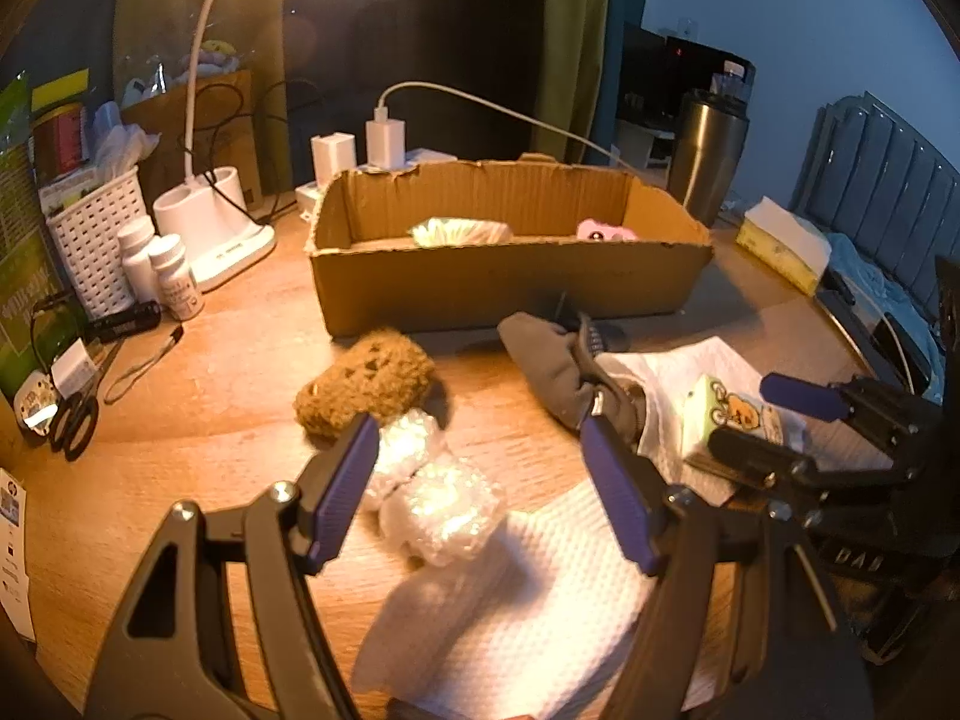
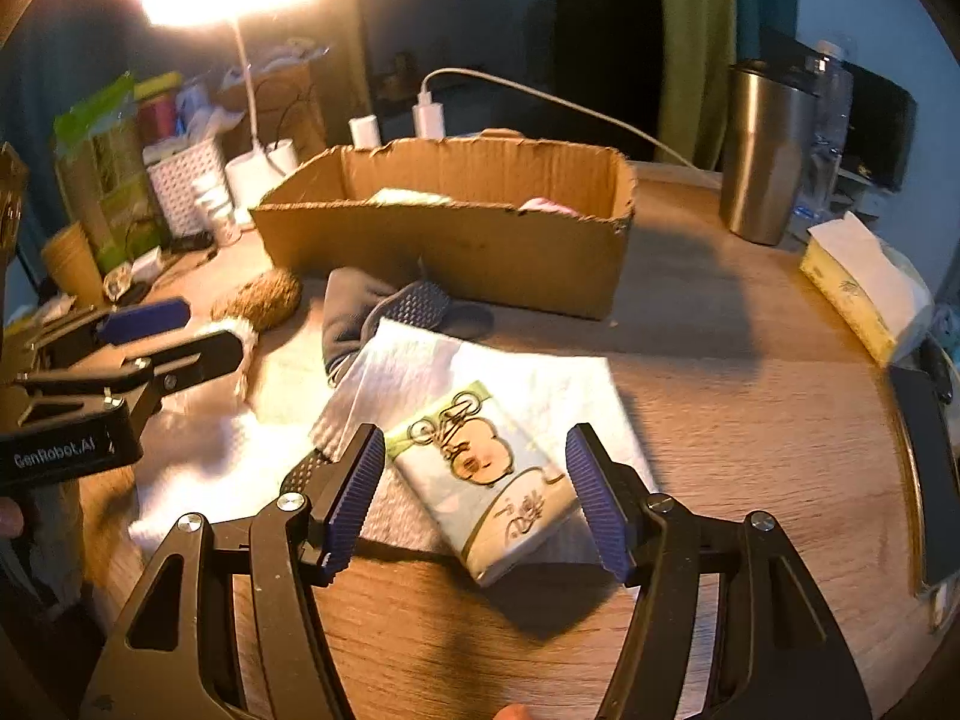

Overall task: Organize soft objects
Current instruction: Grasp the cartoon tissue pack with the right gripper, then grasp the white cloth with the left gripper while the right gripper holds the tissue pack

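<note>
Desk [image 2: 750,420]: both grippers gape wide, right gripper [image 2: 477,495] straddling tissue pack [image 2: 498,480].

Box [image 1: 504,288] was plain brown. Sponge [image 1: 366,381] was tan-brown, porous. Glove [image 1: 558,366] was grey with dotted grip patch. Towel [image 1: 540,588] was white, waffle-textured. Tissue pack [image 2: 498,480] was pale green-white with orange cartoon print. Pads [image 2: 354,498] were blue, ribbed. Tumbler [image 2: 762,150] was steel grey.
</note>
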Demonstrator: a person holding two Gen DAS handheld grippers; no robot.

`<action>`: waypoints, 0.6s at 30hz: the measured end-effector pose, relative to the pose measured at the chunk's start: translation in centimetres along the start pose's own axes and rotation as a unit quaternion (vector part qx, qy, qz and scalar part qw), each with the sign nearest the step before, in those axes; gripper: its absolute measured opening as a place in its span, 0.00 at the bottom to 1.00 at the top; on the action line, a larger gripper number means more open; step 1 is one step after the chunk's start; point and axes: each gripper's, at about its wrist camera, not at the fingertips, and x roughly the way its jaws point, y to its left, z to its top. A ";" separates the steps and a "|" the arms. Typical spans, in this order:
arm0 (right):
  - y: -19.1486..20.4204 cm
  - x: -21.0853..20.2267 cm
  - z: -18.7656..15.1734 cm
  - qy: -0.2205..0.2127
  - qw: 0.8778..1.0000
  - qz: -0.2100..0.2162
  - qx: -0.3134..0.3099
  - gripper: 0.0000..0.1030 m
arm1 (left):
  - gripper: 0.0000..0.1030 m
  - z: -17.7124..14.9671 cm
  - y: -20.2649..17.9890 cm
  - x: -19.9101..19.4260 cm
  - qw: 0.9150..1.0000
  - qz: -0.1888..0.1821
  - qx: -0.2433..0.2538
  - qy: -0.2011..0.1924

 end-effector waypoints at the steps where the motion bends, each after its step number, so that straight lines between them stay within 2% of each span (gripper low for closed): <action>1: 0.1 0.1 -0.1 0.002 1.000 0.000 -0.004 0.68 | 0.69 0.0 -0.1 0.0 1.000 0.001 0.001 0.000; 5: -0.1 0.5 -0.1 0.004 1.000 0.001 -0.006 0.68 | 0.69 0.0 -0.7 0.1 1.000 0.004 0.006 0.001; 12: -0.4 0.3 -0.4 -0.002 1.000 0.003 -0.010 0.56 | 0.69 0.3 -1.8 0.0 1.000 0.012 0.017 -0.003; 18: -2.0 -1.8 0.0 -0.038 0.999 0.005 0.005 0.54 | 0.69 0.6 -3.5 -0.1 0.999 0.013 0.033 -0.006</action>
